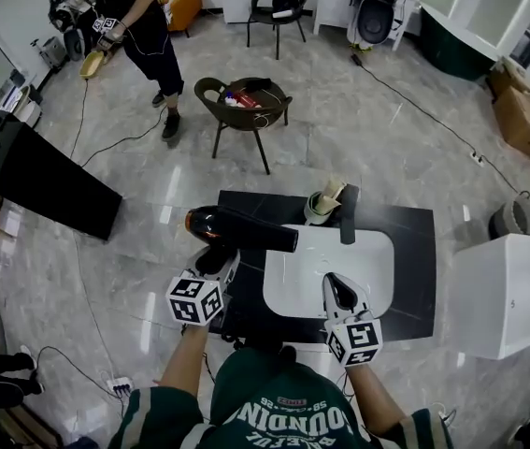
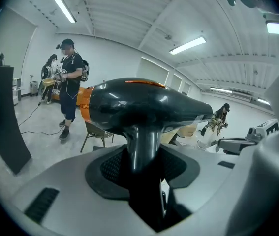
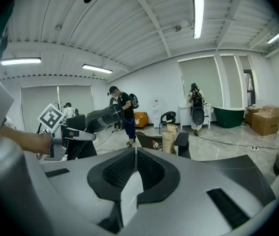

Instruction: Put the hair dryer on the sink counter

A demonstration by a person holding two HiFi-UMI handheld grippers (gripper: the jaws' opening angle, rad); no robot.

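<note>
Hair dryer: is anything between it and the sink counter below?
Nothing visible. The hair dryer, held in the left gripper, hangs over the sink counter's left edge; the beige container and faucet stand apart behind the basin.

One hair dryer [image 1: 241,229], one sink counter [image 1: 407,251], two tools (left tool [image 1: 216,258], right tool [image 1: 333,282]).

I log hair dryer [image 1: 246,230], frame centre: glossy black plastic. Basin [image 1: 372,260]: smooth white. Sink counter [image 1: 416,269]: matt dark. Floor [image 1: 386,148]: polished.
</note>
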